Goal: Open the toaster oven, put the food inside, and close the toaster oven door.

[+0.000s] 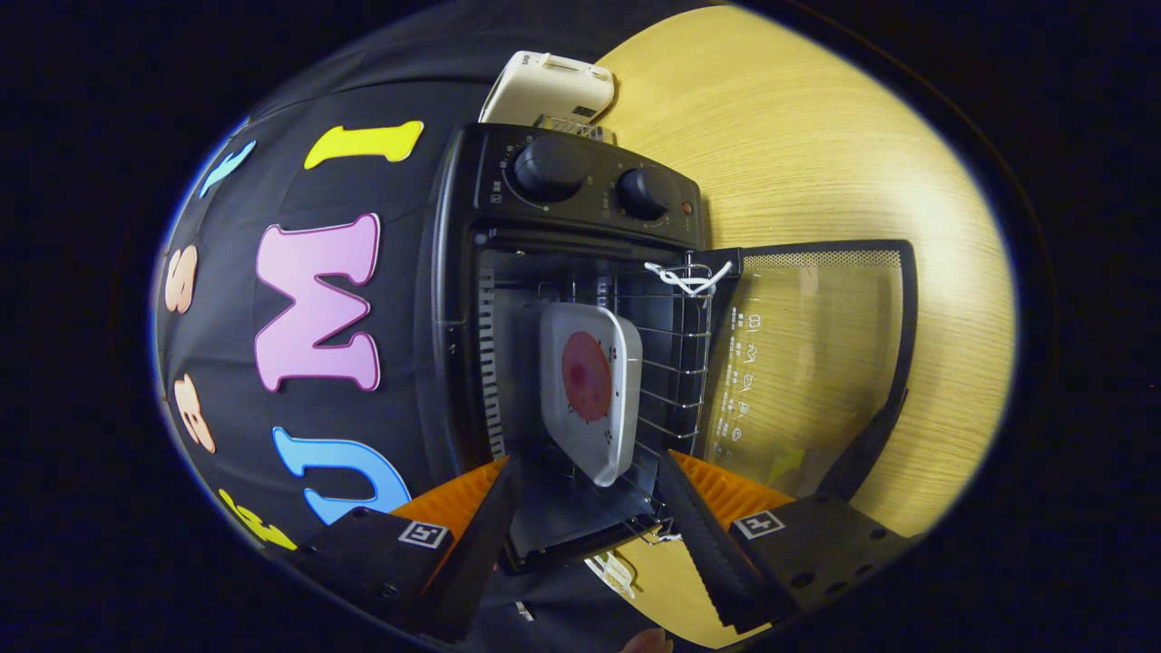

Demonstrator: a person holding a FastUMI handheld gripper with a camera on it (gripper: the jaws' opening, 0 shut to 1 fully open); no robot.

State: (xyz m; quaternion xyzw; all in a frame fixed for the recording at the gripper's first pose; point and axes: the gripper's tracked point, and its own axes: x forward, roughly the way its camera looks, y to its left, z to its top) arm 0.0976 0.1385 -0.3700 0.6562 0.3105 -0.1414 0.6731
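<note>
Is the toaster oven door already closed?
No: the glass door hangs open beside the toaster oven, with the plate of food on the rack and the open gripper empty.

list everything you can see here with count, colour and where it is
toaster oven: 1, black, on the table against the booth wall, door open
oven door: 1, glass in a black frame, swung fully open over the table
knobs: 2, black, on the oven's control panel
wire rack: 1, metal, inside the oven
tray: 1, white, on the rack inside the oven, just ahead of the fingers
food: 1, round, red, on the tray
string: 1, white, tied at the door's hinge end
toaster: 1, white, beyond the oven
table: 1, light wood
gripper: 1, fingers open, holding nothing, spread in front of the oven opening
</note>
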